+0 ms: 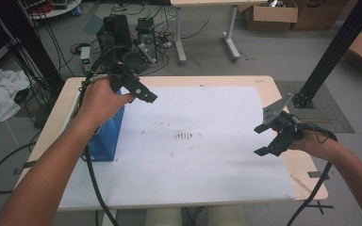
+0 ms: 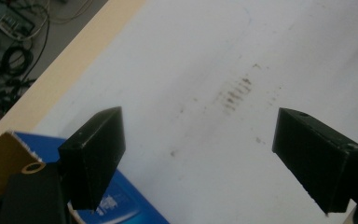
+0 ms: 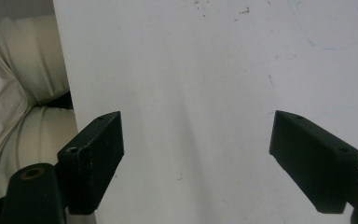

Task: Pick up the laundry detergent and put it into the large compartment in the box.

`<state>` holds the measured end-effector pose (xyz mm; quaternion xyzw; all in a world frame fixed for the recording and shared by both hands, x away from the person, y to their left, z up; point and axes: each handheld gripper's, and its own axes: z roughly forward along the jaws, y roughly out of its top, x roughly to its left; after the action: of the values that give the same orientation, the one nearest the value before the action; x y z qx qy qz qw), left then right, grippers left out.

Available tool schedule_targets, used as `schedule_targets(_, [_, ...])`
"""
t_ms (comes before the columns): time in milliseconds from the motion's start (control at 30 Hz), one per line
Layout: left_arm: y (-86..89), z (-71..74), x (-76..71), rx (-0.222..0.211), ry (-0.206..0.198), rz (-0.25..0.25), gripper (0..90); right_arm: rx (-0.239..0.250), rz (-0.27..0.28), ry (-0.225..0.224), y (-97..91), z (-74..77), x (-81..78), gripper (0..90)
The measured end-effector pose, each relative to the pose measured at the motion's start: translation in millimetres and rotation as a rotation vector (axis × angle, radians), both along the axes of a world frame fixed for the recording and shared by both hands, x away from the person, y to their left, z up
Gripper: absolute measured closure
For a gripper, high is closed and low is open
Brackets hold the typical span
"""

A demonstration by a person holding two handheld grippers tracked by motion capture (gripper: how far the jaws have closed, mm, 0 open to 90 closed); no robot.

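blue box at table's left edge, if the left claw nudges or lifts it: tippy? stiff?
The blue box stands upright and looks narrow, so a high push could likely tip it. Its open top shows corrugated cardboard, so probably light, fairly stiff, crushable by a hard pinch. The glossy printed face may slip against the open left claw.

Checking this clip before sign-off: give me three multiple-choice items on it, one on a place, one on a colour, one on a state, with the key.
1. Where does the box stand?
A. at the table's left edge
B. at its middle
C. on the floor

2. What colour is the box?
A. red
B. blue
C. green

3. How are the left gripper jaws?
A. shut on the box
B. shut on nothing
C. open, with nothing between them

Key: 1 A, the high view shows it by the left forearm; 2 B, blue sides; 3 C, white sheet shows between the jaws.
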<state>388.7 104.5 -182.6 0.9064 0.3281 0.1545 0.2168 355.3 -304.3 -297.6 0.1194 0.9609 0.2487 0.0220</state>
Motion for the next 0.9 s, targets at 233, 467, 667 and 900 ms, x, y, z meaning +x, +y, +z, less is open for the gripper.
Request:
schedule_targets(233, [-17.8,-6.4,2.2,0.042,-0.001,-0.106,18.0,0.006,-0.007,-0.002,1.8,3.3,0.2,17.7])
schedule_targets(467, [-33.7,-16.1,7.1,0.087,0.002,-0.208,18.0,0.006,-0.006,0.002,5.2,3.8,0.5,17.7])
schedule_targets(667, [-48.3,-25.0,7.6,0.128,-0.007,-0.297,18.0,0.005,-0.002,0.003,9.7,4.4,3.3,17.6])
schedule_targets(900, [-57.4,-33.9,8.7,0.178,-0.008,-0.351,18.4,0.002,-0.005,0.006,15.4,7.3,5.2,17.6])
